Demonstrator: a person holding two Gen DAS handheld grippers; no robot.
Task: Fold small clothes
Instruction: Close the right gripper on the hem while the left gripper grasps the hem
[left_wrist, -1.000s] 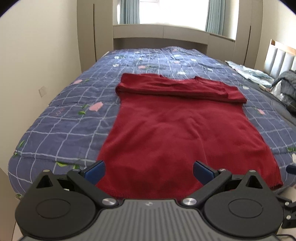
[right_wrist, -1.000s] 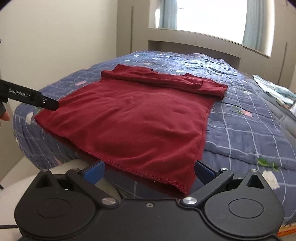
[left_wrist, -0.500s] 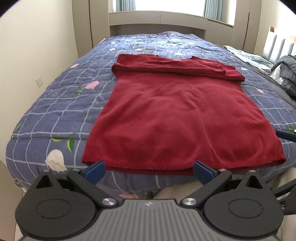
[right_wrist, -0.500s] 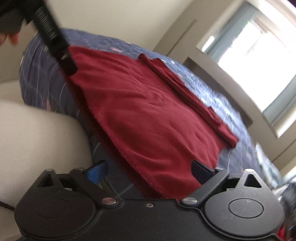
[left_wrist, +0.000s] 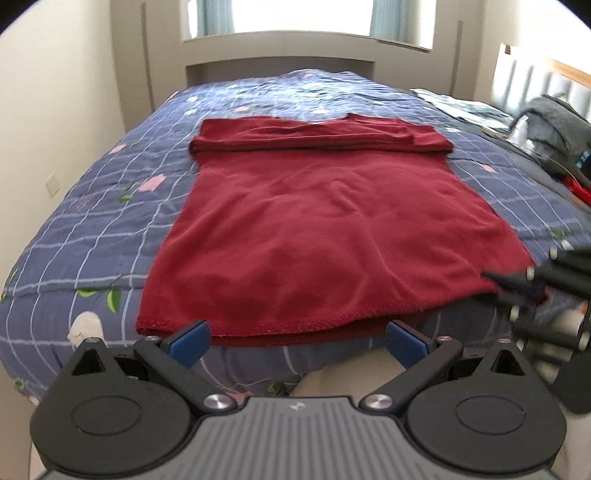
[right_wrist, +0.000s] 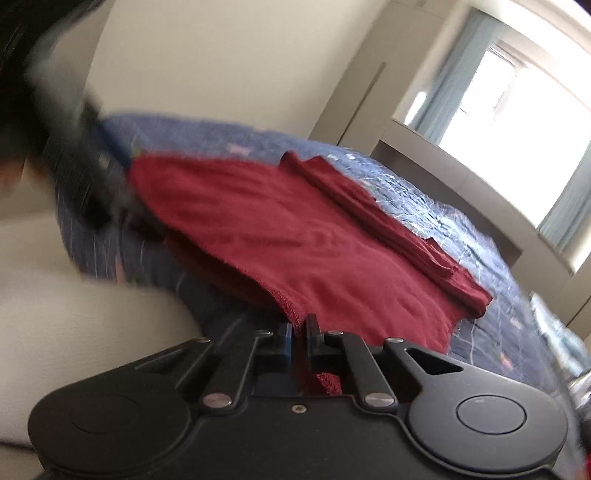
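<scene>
Since half a second ago: right gripper (right_wrist: 299, 334) now pinched shut on the hem corner of the red garment (left_wrist: 332, 229), previously spread. Left gripper (left_wrist: 295, 338) spread, just short of the hem's opposite corner. Garment flat on the bed (left_wrist: 92, 221), long axis running away from both grippers toward the window.

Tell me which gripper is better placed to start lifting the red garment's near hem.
Right. The right gripper is already shut on the red garment at its hem corner, while the left gripper is open, just short of the hem.

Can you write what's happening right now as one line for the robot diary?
step: grab hem | left tool: open, near hem | right tool: shut on red shirt hem corner | shirt: flat on bed
</scene>
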